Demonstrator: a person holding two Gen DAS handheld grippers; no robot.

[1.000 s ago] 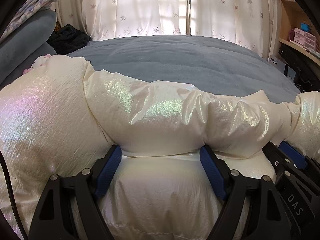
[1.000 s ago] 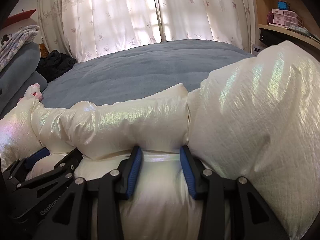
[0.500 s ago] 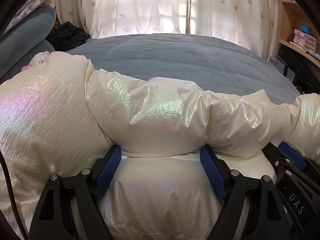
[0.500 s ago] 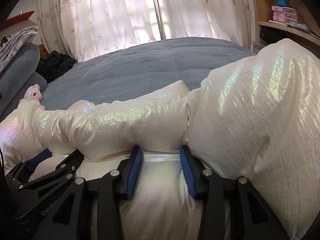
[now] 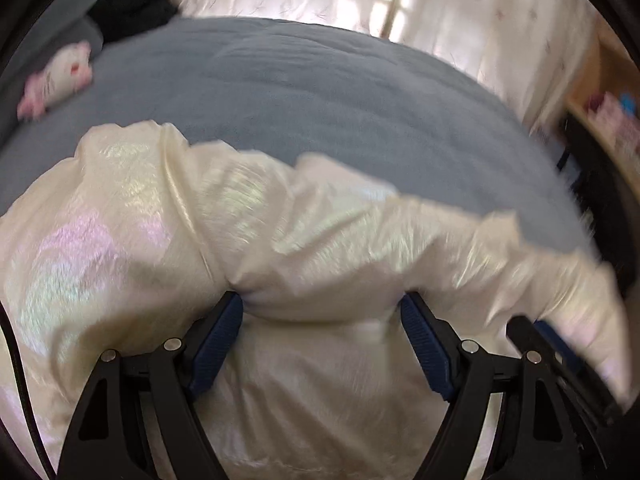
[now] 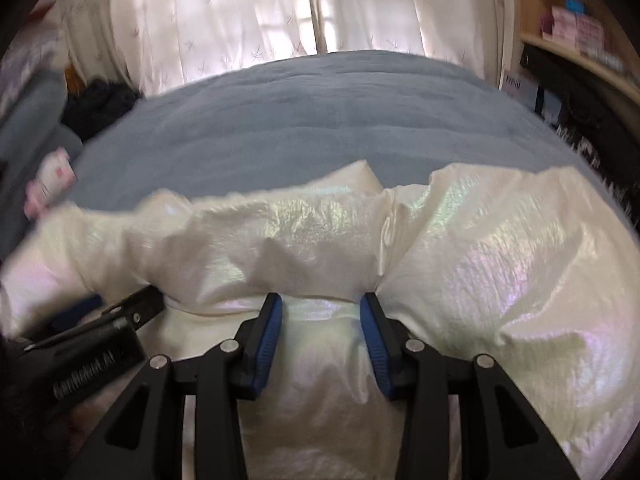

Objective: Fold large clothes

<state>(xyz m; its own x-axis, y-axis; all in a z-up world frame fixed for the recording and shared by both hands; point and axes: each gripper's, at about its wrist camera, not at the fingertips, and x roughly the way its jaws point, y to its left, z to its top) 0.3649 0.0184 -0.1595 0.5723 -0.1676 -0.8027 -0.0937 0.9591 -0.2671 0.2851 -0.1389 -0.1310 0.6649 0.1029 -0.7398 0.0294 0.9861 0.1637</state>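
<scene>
A puffy pearl-white jacket [image 5: 320, 232] lies bunched across the near side of a blue bed [image 5: 320, 100]. My left gripper [image 5: 322, 316] is shut on a thick fold of it, with the padding filling the wide gap between the blue pads. In the right wrist view the same jacket [image 6: 500, 264] bulges to the right, and my right gripper [image 6: 320, 316] is shut on a narrower fold of it. Each gripper shows at the other view's edge: the right gripper [image 5: 552, 340] low right, the left gripper [image 6: 100, 320] low left. Both pictures are blurred by motion.
Bare blue bed cover [image 6: 320, 120] stretches beyond the jacket to the white curtains [image 6: 240, 20]. A white and pink plush toy [image 5: 64, 72] and a heap of dark clothes [image 5: 132, 8] lie at the far left. A wooden shelf [image 6: 580, 40] with boxes stands on the right.
Both grippers have risen with the jacket still in them. The left view has rolled and tipped, so more of the bed and the plush toy show beyond the jacket.
</scene>
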